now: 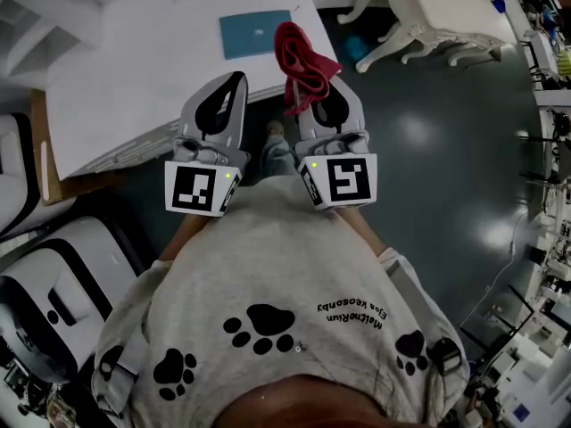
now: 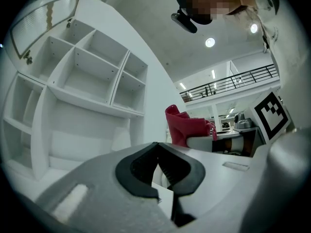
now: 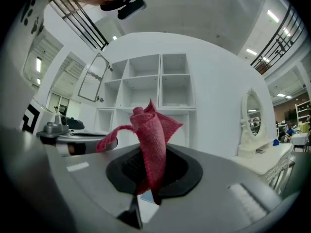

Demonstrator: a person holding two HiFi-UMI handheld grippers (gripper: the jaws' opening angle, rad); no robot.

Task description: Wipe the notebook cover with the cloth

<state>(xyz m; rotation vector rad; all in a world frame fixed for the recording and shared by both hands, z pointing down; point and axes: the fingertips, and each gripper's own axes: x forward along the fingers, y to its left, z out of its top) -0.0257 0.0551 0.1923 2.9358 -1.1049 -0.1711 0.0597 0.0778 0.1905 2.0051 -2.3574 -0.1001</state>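
The fingers [image 3: 187, 171] of the right gripper [image 3: 149, 178] are pressing together on the red cloth [image 3: 151, 137]. They are pinching it low down, so a loose rolled bunch is standing up past the tips and a thin tail is flopping sideways. That free bunch is probably being left out as the part meant to do the rubbing. The fingers [image 2: 138, 169] of the left gripper [image 2: 158, 147] are meeting at their tips with nothing between them, so this gripper is carrying nothing, likely being kept free to steady the book. Both grippers are hovering side by side close to the person's chest, tipped upward enough that their cameras are facing the white shelving [image 3: 160, 86] rather than the work. Neither is touching the white surface [image 1: 134, 78] ahead of them. The teal notebook [image 1: 256, 32] is lying flat and closed on that surface near its front edge, and from above the cloth is showing just to its right, not resting on it. The wiping looks not yet begun: the right gripper would need lowering and tilting forward until the bunch is lying on the cover. With so small a pinch the cloth may be pulling loose under pressure, and the notebook may be sliding on the smooth top.
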